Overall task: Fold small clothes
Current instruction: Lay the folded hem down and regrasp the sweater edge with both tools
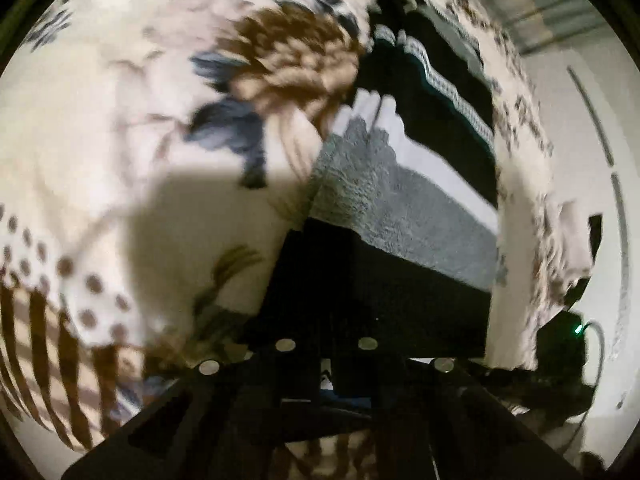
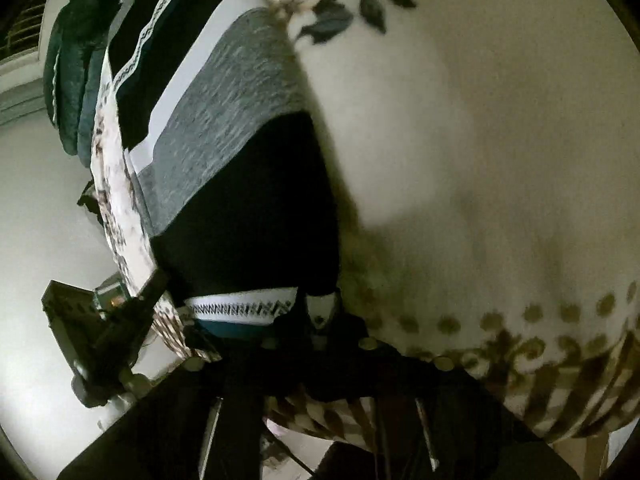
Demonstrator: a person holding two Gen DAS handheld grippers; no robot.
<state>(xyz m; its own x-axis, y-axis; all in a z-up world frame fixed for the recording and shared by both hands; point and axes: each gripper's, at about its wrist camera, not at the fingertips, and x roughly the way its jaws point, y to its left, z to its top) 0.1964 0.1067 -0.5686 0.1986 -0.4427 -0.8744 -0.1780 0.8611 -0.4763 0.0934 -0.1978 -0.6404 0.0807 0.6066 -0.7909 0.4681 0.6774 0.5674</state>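
A small knit garment with black, grey and white bands (image 1: pixel 400 216) hangs taut in front of the left wrist camera, its black hem end held at my left gripper (image 1: pixel 332 364). In the right wrist view the same garment (image 2: pixel 240 152) stretches up from my right gripper (image 2: pixel 304 320), which is shut on its black end by a white patterned trim (image 2: pixel 240 306). The fingertips of both grippers are dark and partly hidden by cloth. Both views are blurred.
A cream floral cloth with brown and blue prints (image 1: pixel 140 120) covers the surface under the garment; it also shows in the right wrist view (image 2: pixel 480 160). More dark folded clothes (image 2: pixel 76 60) lie at the far end. The left gripper's body (image 2: pixel 104 340) shows beside the cloth edge.
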